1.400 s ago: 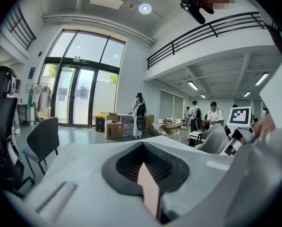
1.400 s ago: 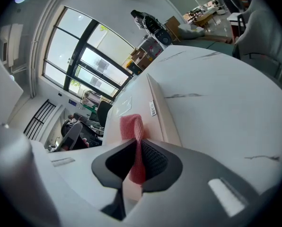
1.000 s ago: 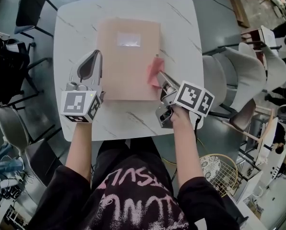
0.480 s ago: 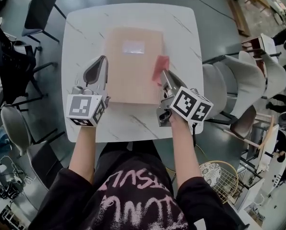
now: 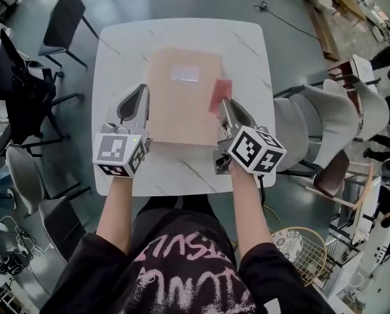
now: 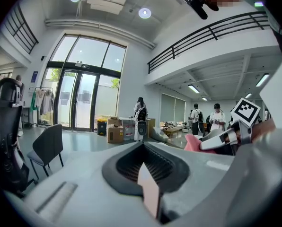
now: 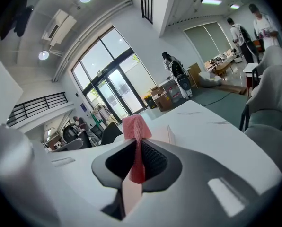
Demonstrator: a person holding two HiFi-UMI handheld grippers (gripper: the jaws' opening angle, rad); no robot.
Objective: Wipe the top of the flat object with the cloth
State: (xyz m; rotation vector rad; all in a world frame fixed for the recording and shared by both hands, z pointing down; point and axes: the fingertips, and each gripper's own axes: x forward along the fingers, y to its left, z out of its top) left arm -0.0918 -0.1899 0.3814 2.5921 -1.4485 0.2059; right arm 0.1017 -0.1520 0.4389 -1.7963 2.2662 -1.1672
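Head view: cloth (image 5: pixel 220 95) within right tongs (image 5: pixel 223 104) at flat object (image 5: pixel 182 103) edge; left tongs (image 5: pixel 142 88) closed.

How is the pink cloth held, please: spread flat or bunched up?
Bunched up: the pink cloth is pinched into a narrow fold in the right tool.

- Table (image 5: pixel 116 64): directly before the person.
- Folder (image 5: pixel 182 103): flat on the table's middle.
- Left gripper (image 5: pixel 137 98): over the table, just beside the folder's left edge, jaws together with nothing between.
- Right gripper (image 5: pixel 225 104): at the folder's right edge, jaws closed on the cloth.
- Cloth (image 5: pixel 220 95): ahead of the right gripper, over the folder's right edge.
- Office chair (image 5: pixel 64 18): behind the table's far-left corner.
- Padded chairs (image 5: pixel 313 123): right of the table.
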